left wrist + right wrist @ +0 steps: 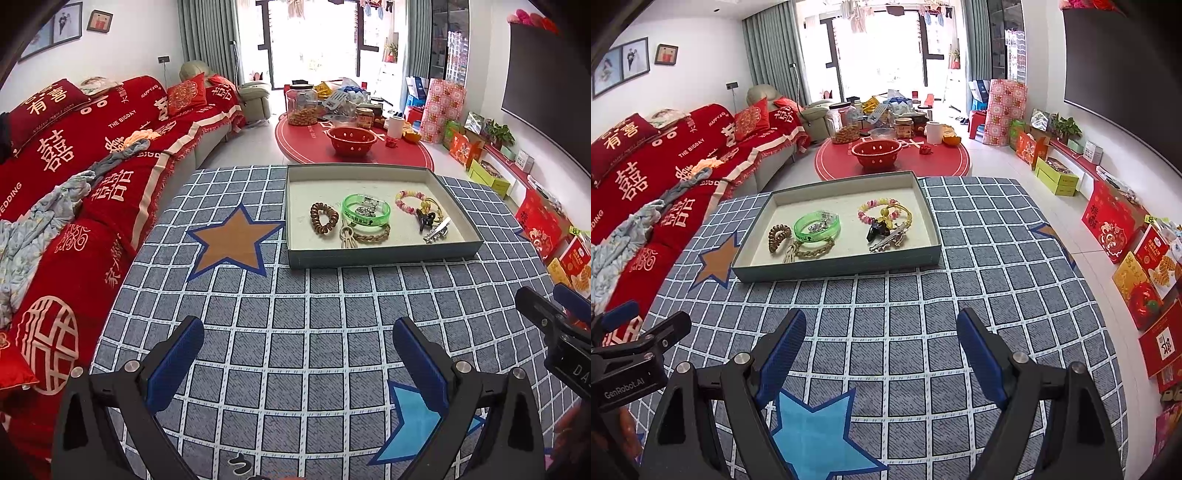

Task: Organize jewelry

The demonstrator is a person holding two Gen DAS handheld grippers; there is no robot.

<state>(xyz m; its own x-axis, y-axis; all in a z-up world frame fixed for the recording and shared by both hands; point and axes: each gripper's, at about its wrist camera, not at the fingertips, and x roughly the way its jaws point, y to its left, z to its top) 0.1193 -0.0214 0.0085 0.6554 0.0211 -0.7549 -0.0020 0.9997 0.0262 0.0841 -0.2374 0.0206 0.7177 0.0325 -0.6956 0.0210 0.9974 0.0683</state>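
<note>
Blue pads line both tongs, and both stand wide apart with nothing between them: the left gripper [297,356] and the right gripper [881,352] hang over the checked tablecloth [979,258], side by side. Ahead of both, well beyond the fingertips, sits a shallow grey tray [384,254] holding the jewelry: a green bangle [365,212], a brown coil hair tie [324,218], a pink bead bracelet [409,201], a braided bracelet [373,236] and a silver hair clip [437,230].

Bare checked cloth [886,295] up to the low-walled tray [834,267], open on top.
</note>
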